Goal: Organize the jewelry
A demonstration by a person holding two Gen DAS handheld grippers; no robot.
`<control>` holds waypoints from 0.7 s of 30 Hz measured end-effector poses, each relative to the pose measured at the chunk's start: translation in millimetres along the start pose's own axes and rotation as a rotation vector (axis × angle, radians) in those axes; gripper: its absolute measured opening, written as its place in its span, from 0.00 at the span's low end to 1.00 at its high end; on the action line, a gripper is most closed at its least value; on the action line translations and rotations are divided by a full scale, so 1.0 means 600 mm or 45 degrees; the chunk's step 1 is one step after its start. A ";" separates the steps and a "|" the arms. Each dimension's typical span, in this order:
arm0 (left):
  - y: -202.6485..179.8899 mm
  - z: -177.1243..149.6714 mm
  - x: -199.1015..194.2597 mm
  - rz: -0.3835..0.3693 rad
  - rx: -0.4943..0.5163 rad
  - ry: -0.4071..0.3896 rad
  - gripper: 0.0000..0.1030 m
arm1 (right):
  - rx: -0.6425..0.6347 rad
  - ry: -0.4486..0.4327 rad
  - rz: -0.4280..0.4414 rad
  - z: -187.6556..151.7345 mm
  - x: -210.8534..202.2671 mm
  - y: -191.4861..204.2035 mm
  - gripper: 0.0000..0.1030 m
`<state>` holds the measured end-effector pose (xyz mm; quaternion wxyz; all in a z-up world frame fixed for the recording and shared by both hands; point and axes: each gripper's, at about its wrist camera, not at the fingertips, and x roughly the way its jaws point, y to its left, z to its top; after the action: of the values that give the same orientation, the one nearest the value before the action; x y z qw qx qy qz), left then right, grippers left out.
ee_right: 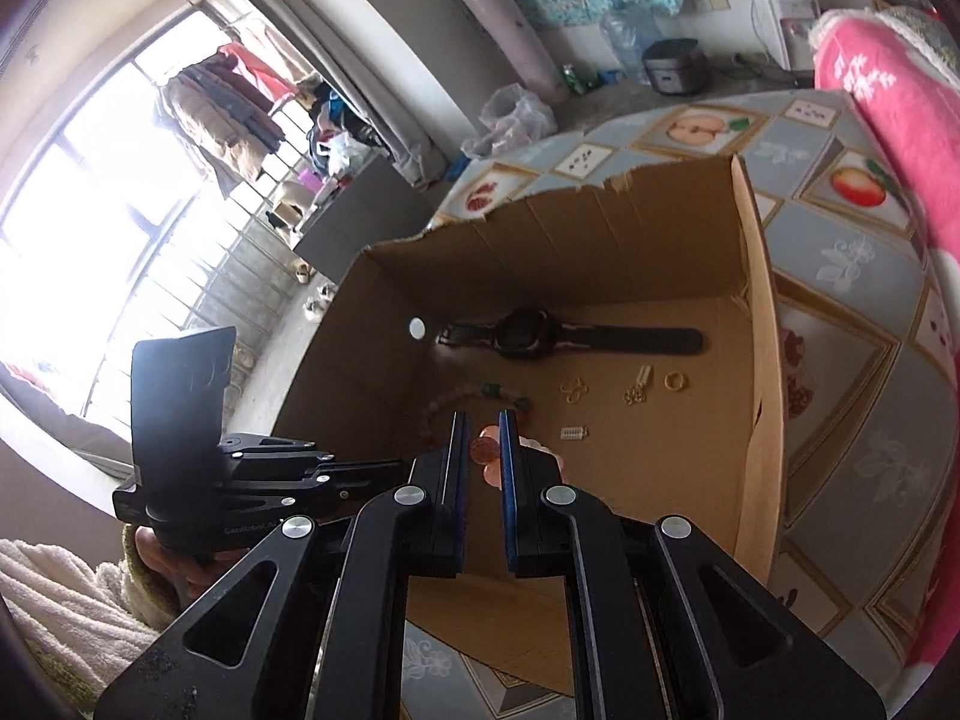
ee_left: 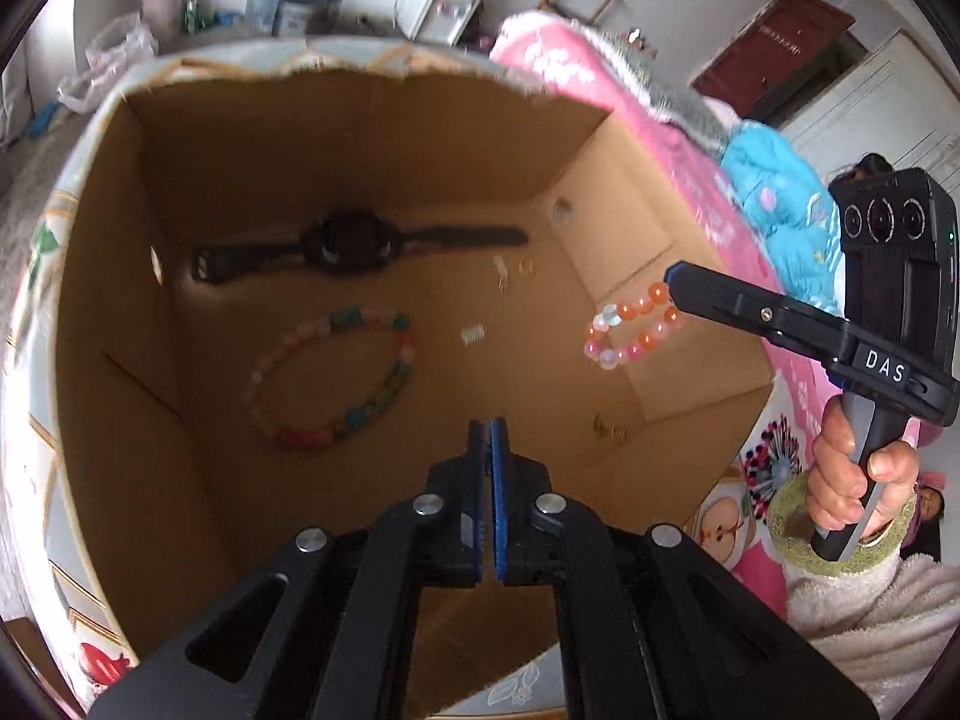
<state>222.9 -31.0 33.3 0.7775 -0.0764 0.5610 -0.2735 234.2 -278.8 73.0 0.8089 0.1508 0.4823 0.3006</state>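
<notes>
An open cardboard box (ee_left: pixel 372 120) (ee_right: pixel 759 312) holds a black watch (ee_left: pixel 354 243) (ee_right: pixel 540 333), a long multicoloured bead necklace (ee_left: pixel 336 378) and small gold pieces (ee_right: pixel 636 387). My right gripper (ee_right: pixel 483 438) (ee_left: pixel 675 291) is shut on an orange and pink bead bracelet (ee_left: pixel 630 327) (ee_right: pixel 485 450) and holds it in the air over the right part of the box. My left gripper (ee_left: pixel 487 429) is shut and empty, above the box's near side.
The box stands on a fruit-patterned tablecloth (ee_right: pixel 852 276). A pink blanket (ee_left: pixel 606 90) lies to the right of it. A gold ring (ee_right: pixel 675 381) and a small white clasp (ee_right: pixel 573 433) lie on the box floor.
</notes>
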 end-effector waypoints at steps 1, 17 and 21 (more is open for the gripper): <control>0.003 0.000 0.007 0.000 -0.008 0.022 0.06 | 0.004 0.019 0.000 -0.002 0.005 -0.002 0.07; -0.003 -0.038 -0.096 0.139 0.018 -0.308 0.49 | -0.039 0.087 -0.170 -0.004 -0.007 0.025 0.36; -0.012 -0.050 -0.114 0.201 0.057 -0.369 0.56 | -0.048 -0.027 -0.247 -0.018 -0.055 0.032 0.43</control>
<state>178.1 3.6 82.5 0.8710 -0.0534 0.4409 -0.2102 206.7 -285.3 100.6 0.8419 0.0914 0.4803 0.2282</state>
